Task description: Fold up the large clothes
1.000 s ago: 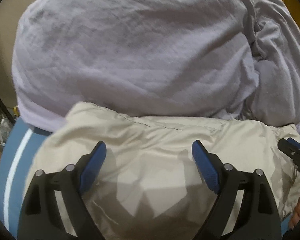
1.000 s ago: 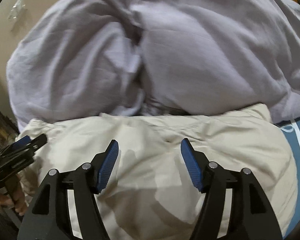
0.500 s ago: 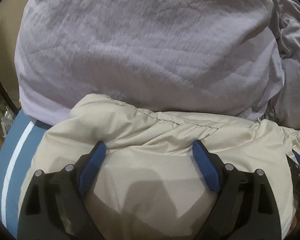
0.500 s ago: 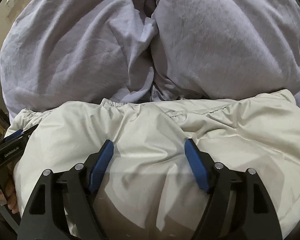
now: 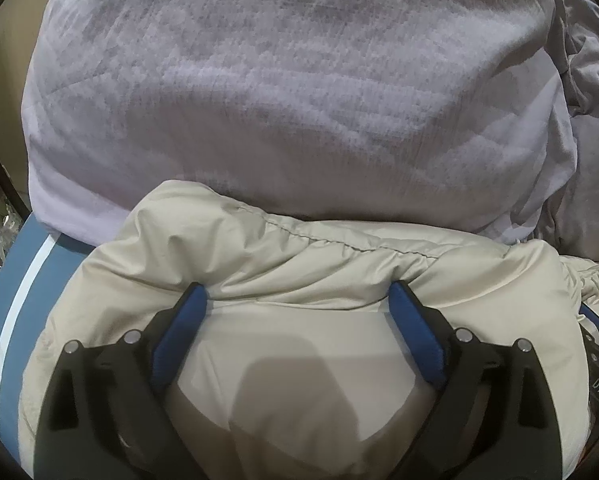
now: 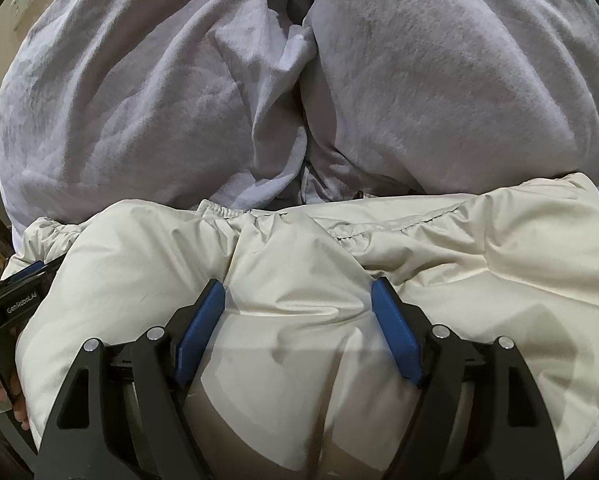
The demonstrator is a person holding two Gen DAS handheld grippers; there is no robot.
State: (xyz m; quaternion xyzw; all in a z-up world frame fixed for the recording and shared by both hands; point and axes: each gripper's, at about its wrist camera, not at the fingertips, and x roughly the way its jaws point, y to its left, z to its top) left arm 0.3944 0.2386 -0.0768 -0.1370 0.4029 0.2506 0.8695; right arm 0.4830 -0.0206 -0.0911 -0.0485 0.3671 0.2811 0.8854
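Lowered onto the cream puffy jacket since 1 second ago, with the jaws of both the left gripper and the right gripper just spread wider, released, padding bulging between but unpinched. Beyond the fingertips: jacket hem against the lilac duvet. Risk: springy fill reopening the fold once unweighted.

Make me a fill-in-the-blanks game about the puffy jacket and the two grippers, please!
1. The puffy jacket is the colour ____.
2. The big crumpled blanket behind the jacket is pale ____.
3. The pads on the left gripper are the colour ____.
4. The jaws of the right gripper stand ____, with jacket fabric between them but not pinched.

Missing words: cream; purple; blue; open
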